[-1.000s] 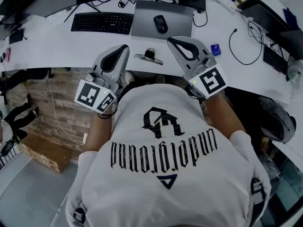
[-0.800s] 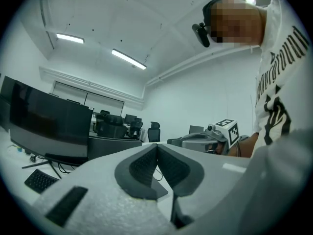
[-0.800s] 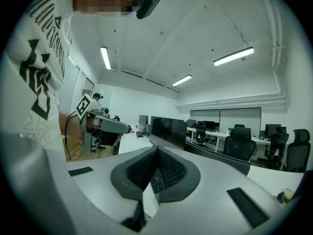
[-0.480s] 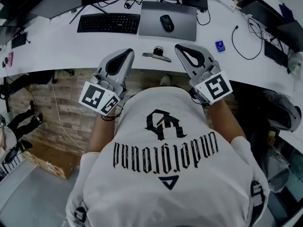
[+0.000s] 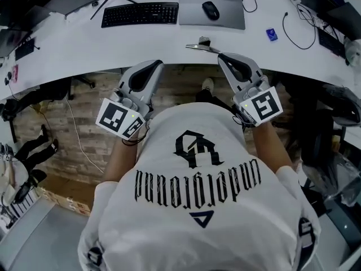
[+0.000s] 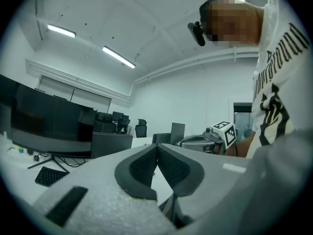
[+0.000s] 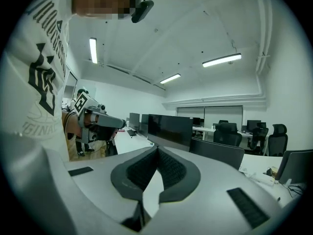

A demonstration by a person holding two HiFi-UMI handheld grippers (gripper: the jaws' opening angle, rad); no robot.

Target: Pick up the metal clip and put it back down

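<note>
The metal clip point(image 5: 202, 44) lies on the white desk point(image 5: 84, 49) close to its front edge, with a dark round part on top. Both grippers hang in front of the person's chest, short of the desk edge and apart from the clip. My left gripper point(image 5: 154, 65) is shut with nothing in it, its tips pointing up toward the desk. My right gripper point(image 5: 225, 57) is shut and empty too, its tips just below and right of the clip. In the left gripper view the pads point(image 6: 146, 165) meet; in the right gripper view the pads point(image 7: 168, 168) also touch.
A black keyboard point(image 5: 140, 14), a mouse point(image 5: 210, 10) on a grey mat point(image 5: 225, 17), cables point(image 5: 296, 30) and a small blue item point(image 5: 272, 35) sit farther back on the desk. Under the desk are a brick panel point(image 5: 84, 117) and a cardboard box point(image 5: 59, 199).
The person has drawn back from the desk: the desk and clip have slid up in the head view, and both shut grippers now sit below the desk edge instead of over it.
</note>
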